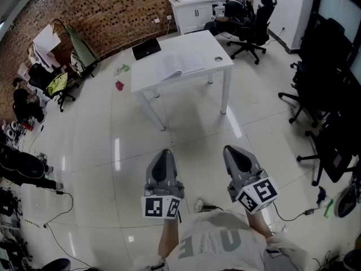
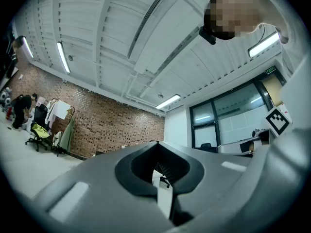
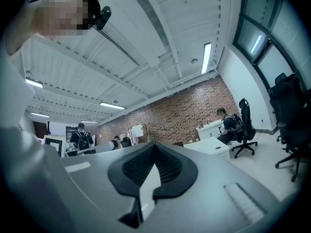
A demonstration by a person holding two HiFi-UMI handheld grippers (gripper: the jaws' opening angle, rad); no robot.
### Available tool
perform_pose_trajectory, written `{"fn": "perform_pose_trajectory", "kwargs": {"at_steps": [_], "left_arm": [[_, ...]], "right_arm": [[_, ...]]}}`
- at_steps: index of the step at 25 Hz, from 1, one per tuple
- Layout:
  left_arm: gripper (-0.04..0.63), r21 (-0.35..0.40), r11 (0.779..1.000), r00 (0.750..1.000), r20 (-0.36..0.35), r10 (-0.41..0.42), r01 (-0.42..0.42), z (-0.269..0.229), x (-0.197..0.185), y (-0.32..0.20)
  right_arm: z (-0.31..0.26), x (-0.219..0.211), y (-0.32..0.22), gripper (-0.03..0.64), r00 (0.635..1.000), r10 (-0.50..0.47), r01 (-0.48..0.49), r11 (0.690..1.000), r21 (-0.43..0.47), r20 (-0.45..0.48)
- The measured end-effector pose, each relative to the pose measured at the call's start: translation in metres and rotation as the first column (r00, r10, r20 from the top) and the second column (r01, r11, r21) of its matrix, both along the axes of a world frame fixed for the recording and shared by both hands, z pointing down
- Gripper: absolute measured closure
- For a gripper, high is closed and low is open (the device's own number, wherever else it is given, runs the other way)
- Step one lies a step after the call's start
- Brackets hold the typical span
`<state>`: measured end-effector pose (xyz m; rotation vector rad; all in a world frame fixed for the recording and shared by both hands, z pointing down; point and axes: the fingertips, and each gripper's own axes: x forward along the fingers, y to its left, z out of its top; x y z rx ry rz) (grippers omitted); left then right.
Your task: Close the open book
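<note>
One open book [image 1: 181, 66] lies flat on the far white table [image 1: 148, 79], right of a black laptop [image 1: 146, 48], well apart from the left gripper [image 1: 163, 154] and right gripper [image 1: 236, 150], both near, side by side, jaws closed on nothing.

A white table [image 1: 206, 46] stands on a glossy tiled floor [image 1: 113, 145]. An open book [image 1: 179, 65] lies near its middle, with a flat black laptop [image 1: 146, 48] at its far left corner.
</note>
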<state>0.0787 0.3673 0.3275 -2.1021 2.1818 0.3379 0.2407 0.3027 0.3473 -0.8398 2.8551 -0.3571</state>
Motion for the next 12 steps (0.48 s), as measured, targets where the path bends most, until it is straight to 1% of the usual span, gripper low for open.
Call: {"fn": "perform_pose_trajectory", "kwargs": {"at_steps": [7, 12], "left_arm": [[0.580, 0.002, 1.000, 1.000, 0.001, -0.003, 0.003, 0.002, 0.006, 0.009], [0.580, 0.002, 1.000, 0.999, -0.036, -0.030, 0.030, 0.010, -0.006, 0.018]], "right_arm": [[0.002, 0.006, 0.002, 0.614, 1.000, 0.000, 0.000, 1.000, -0.001, -0.017], [0.006, -0.007, 0.005, 0.614, 0.999, -0.037, 0.037, 0.999, -0.011, -0.036]]}}
